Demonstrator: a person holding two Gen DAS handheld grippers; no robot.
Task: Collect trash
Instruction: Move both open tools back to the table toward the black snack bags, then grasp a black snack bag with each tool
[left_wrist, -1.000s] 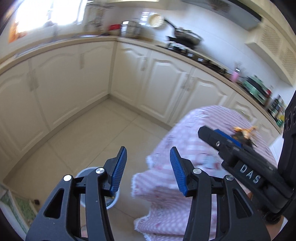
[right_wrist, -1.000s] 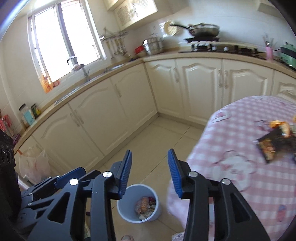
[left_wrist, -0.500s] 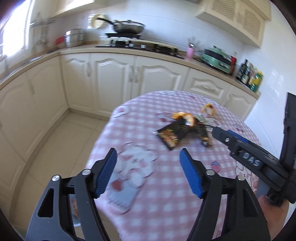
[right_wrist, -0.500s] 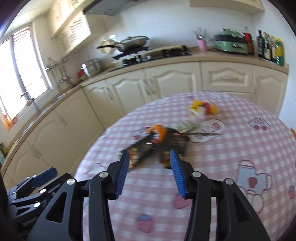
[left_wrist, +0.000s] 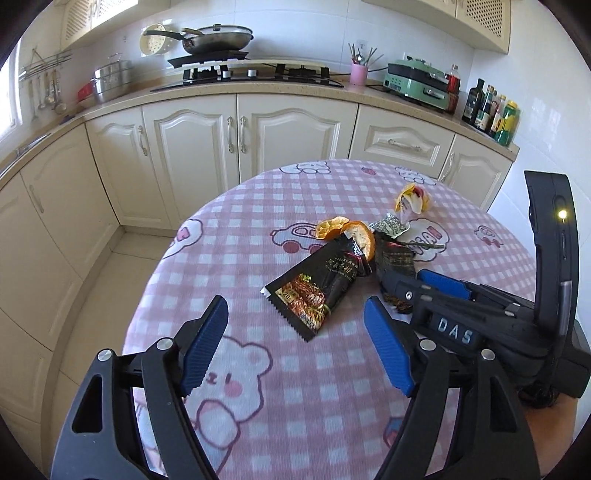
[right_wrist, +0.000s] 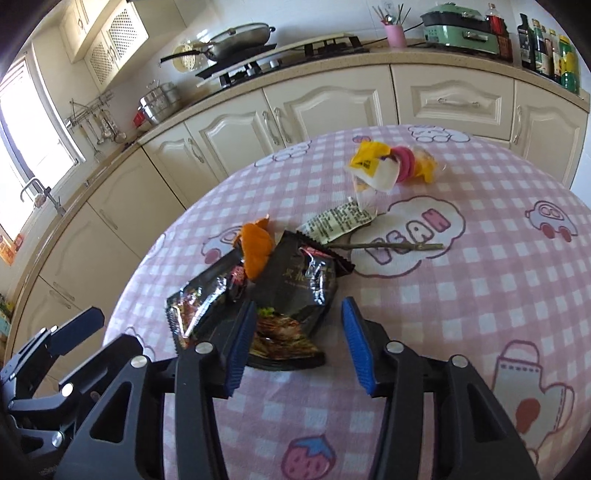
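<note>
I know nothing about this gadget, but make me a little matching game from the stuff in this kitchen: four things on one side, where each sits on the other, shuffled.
Things:
1. orange peel
2. frying pan
3. pink utensil cup
4. thin twig

Places:
A. on the stove at the back
B. on the counter, next to the green cooker
C. lying flat on the checked tablecloth, across a cloud print
D. resting on the black snack wrappers

Pairs: 1-D, 2-A, 3-B, 4-C
</note>
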